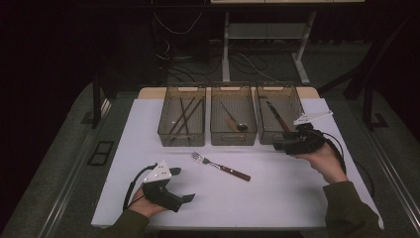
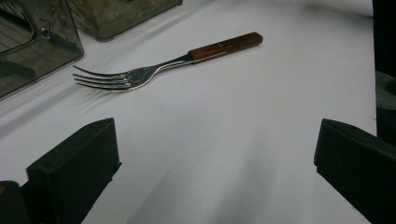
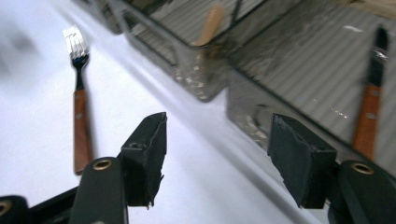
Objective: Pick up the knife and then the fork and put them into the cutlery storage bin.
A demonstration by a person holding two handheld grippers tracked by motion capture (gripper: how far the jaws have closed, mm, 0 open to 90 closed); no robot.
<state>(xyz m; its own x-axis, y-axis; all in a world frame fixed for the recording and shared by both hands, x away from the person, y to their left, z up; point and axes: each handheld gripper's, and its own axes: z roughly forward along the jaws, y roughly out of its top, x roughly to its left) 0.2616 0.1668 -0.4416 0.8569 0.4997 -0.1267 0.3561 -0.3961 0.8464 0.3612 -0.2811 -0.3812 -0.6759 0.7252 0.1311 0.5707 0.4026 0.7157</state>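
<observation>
A fork (image 1: 220,166) with a brown wooden handle lies on the white table (image 1: 277,198), in front of the middle bin. My left gripper (image 1: 182,184) rests near the table's front left edge, open and empty. In the left gripper view its jaws (image 2: 215,154) stand wide apart with the fork (image 2: 163,65) lying ahead of them. My right gripper (image 1: 282,145) hovers at the front of the right bin (image 1: 279,116), pointing left. Its jaws (image 3: 217,140) are open with nothing between them. The fork (image 3: 80,126) lies off to their left, and a knife (image 3: 369,102) lies inside the bin.
Three clear bins stand in a row at the back of the table. The left bin (image 1: 182,119) holds chopsticks, the middle bin (image 1: 233,119) a spoon (image 1: 241,127), the right one a wooden-handled knife (image 1: 277,116). Beyond the table are desk legs and cables.
</observation>
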